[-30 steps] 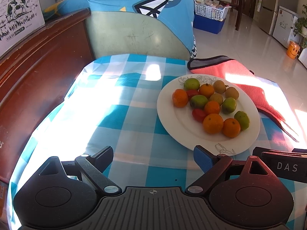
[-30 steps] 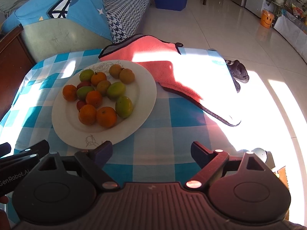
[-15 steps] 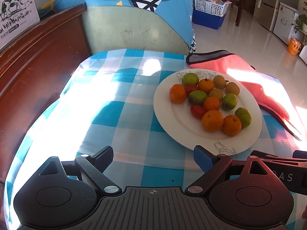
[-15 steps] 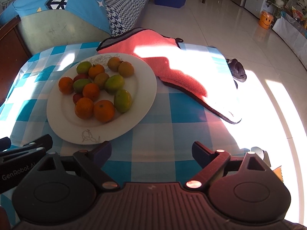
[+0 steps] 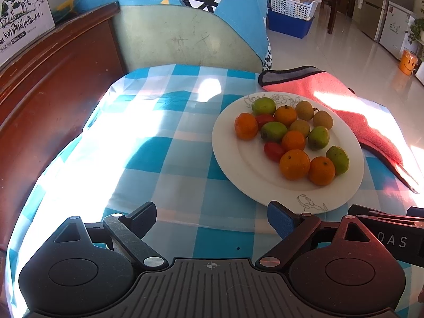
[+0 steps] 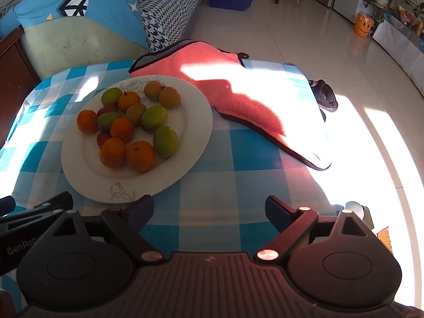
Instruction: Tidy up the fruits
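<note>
Left gripper point(image 5: 210, 218) released, jaws wide, nothing between them, hovers over checked cloth point(image 5: 164, 159) of worktop near front rim of plate. Right gripper point(image 6: 209, 210) also released and empty, above cloth just beside plate rim. White plate point(image 6: 196, 122) lies on worktop, holds all fruits in one cluster: oranges point(image 6: 140, 156), green fruits point(image 6: 165, 141), small red ones point(image 5: 273, 151), brownish ones point(image 6: 169, 97) at far side. Pink towel point(image 6: 233, 98) lies behind plate, touching its far rim, partly in strong sunlight.
</note>
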Available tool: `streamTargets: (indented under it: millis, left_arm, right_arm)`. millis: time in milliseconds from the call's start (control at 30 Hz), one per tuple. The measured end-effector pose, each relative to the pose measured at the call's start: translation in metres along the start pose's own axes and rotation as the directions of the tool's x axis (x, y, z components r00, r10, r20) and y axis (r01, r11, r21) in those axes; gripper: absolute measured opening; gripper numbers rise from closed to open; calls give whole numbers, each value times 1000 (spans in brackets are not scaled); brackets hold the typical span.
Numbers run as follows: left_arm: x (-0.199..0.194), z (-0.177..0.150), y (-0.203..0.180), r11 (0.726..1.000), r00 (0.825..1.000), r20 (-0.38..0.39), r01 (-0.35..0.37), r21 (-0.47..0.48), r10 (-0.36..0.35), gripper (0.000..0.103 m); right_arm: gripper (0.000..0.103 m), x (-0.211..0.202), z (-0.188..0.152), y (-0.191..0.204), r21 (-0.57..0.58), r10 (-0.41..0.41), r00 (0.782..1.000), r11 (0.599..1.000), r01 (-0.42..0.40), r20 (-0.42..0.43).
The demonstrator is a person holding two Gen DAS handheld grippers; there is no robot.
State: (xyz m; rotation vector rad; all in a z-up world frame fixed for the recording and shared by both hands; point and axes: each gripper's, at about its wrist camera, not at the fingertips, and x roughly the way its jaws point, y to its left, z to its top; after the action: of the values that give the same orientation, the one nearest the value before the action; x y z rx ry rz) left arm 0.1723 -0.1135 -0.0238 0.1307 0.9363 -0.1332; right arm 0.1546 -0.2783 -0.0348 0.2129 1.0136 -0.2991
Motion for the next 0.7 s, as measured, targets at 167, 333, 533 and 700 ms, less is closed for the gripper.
streamTargets:
  millis: [167,333,533,700]
  left_arm:
    - [1,0,0,1000,1000,-5,-16,7,16,92]
    - [0,0,1,1000,1000,-3,-26,10,26,92]
    - [-1,0,0,999,999,6,-36,21,36,92]
    - [-2,0,0,999,999,9,-44,28,44,92]
  right_arm:
    - [91,2,-2,5,-30,-23,1000,999,24,7]
    - [91,1,-3,9,-54,-34,999,998,35,23]
    - [91,1,-4,11,-70,-39,999,997,41,36]
    - [91,1,-4,13,-81,-42,998,996,45,40]
